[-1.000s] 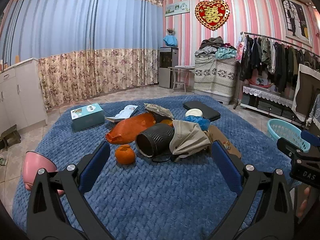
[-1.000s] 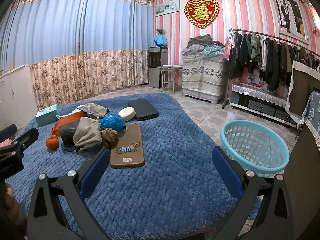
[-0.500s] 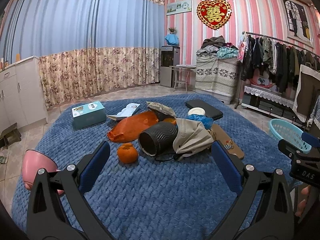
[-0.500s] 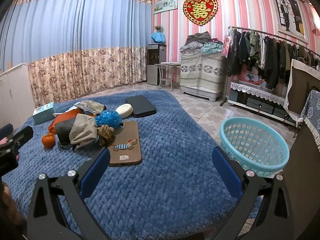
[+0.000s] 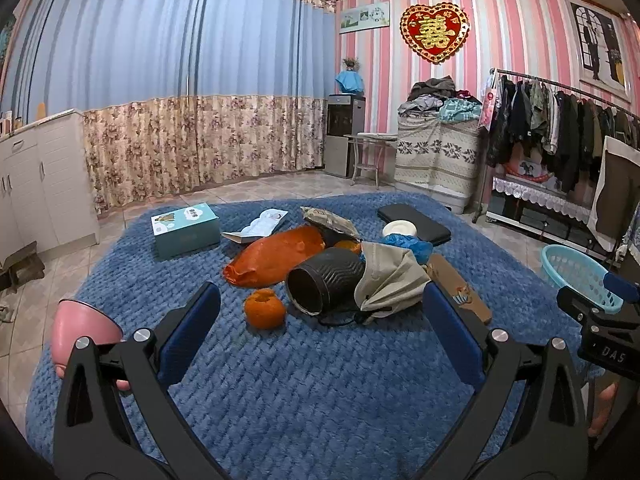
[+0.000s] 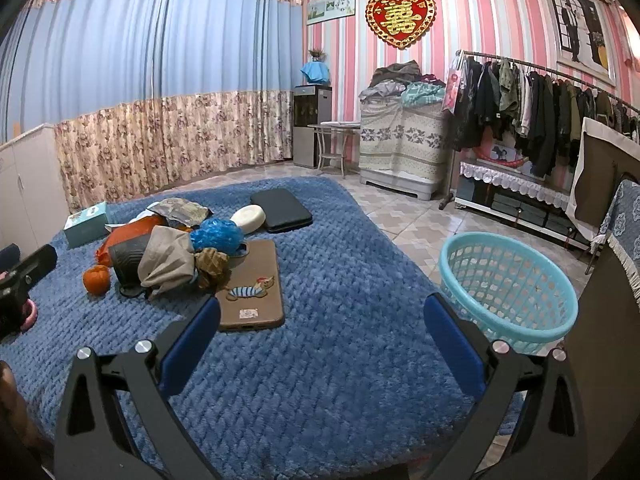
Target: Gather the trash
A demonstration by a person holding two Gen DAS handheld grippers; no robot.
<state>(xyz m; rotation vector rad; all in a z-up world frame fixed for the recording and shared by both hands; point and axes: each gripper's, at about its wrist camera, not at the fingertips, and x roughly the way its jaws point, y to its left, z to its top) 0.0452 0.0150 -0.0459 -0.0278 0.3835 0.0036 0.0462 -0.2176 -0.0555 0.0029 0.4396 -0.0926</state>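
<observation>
- Blue woven blanket point(image 5: 320, 392) fills your left wrist view; your left gripper point(image 5: 320, 340) hangs spread wide and empty, short of the heap: crumpled orange plastic bag point(image 5: 276, 258), orange tangerine peel point(image 5: 265, 313), black ribbed cup point(image 5: 326, 285).
- Right wrist view: your right gripper point(image 6: 320, 344) gapes empty too. Beside the blanket, the turquoise plastic basket point(image 6: 508, 284) looks bare, so nothing seems collected yet.

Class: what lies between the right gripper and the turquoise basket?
Only bare blue blanket, up to its edge; the right gripper is open, the turquoise basket empty. Right wrist view.
</observation>
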